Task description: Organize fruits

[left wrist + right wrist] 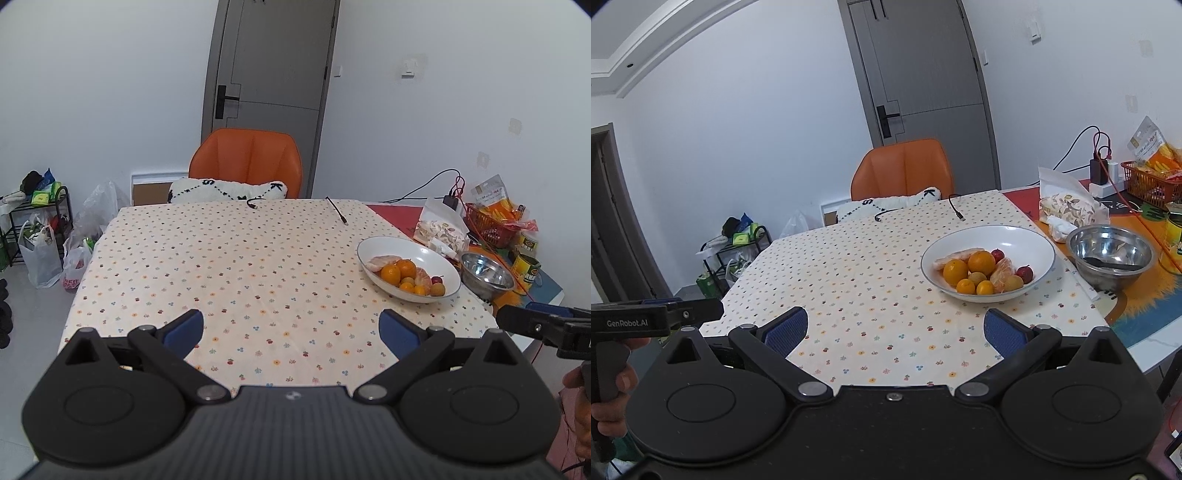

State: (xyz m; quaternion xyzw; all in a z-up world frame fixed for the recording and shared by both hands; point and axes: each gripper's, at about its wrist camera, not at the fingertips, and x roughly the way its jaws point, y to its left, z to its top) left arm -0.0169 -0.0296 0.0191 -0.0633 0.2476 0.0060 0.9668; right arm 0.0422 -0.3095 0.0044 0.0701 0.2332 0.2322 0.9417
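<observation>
A white bowl [384,246] [1027,236] stands on the right side of the flowered tablecloth [236,266] [857,280]. It holds several oranges [390,274] [981,262], peeled citrus segments [1001,275], small yellow fruits and red fruits [1024,273]. My left gripper [291,328] hangs open over the near table edge, left of the bowl, with nothing between its fingers. My right gripper [895,328] is open too and empty, short of the bowl. Each gripper shows at the edge of the other's view.
A steel bowl [487,275] [1110,254] with a dark utensil sits right of the white bowl. Behind it lie a snack bag [1067,210], a red basket [1148,184], cans and a power strip with cables. An orange chair [245,160] stands at the far side.
</observation>
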